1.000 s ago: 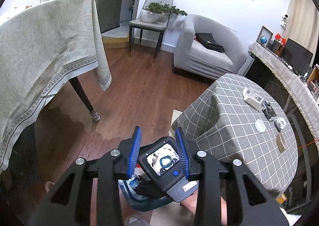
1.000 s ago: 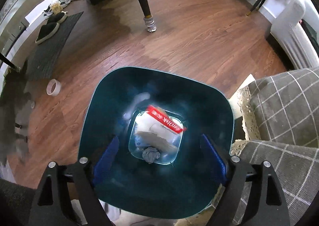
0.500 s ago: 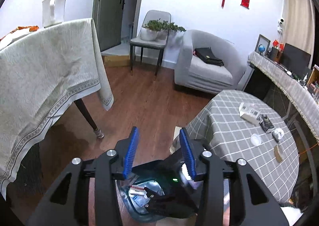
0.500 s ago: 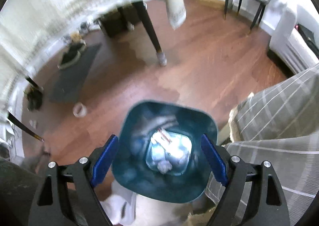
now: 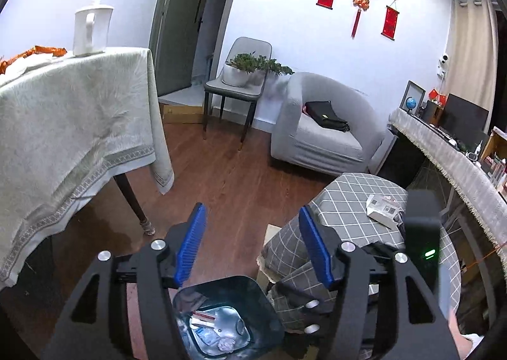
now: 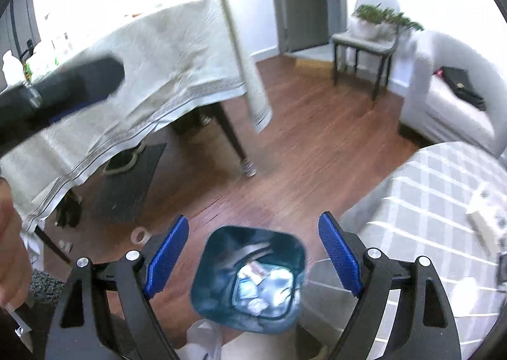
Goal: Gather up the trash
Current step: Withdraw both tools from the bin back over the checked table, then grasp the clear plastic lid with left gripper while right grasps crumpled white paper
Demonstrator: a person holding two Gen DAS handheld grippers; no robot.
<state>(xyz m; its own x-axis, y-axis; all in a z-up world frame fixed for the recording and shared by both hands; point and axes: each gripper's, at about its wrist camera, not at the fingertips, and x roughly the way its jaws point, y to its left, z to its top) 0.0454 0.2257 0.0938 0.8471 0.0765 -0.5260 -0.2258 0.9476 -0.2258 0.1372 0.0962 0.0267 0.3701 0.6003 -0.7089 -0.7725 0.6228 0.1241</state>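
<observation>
A dark teal trash bin [image 6: 250,277] stands on the wood floor with wrappers and crumpled paper [image 6: 263,287] in its bottom. It also shows in the left wrist view [image 5: 221,315], low between the arms. My right gripper [image 6: 253,252] is open and empty, raised well above the bin. My left gripper [image 5: 253,245] is open and empty, also above the bin. The other gripper's black body [image 5: 421,252] shows at the right of the left wrist view.
A low table with a grey checked cloth [image 5: 348,214] stands right of the bin, with a white box [image 5: 380,207] on it. A dining table with a pale cloth [image 5: 63,138] is on the left. A grey armchair [image 5: 320,134] and a chair with a plant [image 5: 244,81] are behind.
Both grippers have risen away from the bin and tilted up toward the room. The left gripper's jaws have spread wider. The bin looks smaller in the right wrist view.
</observation>
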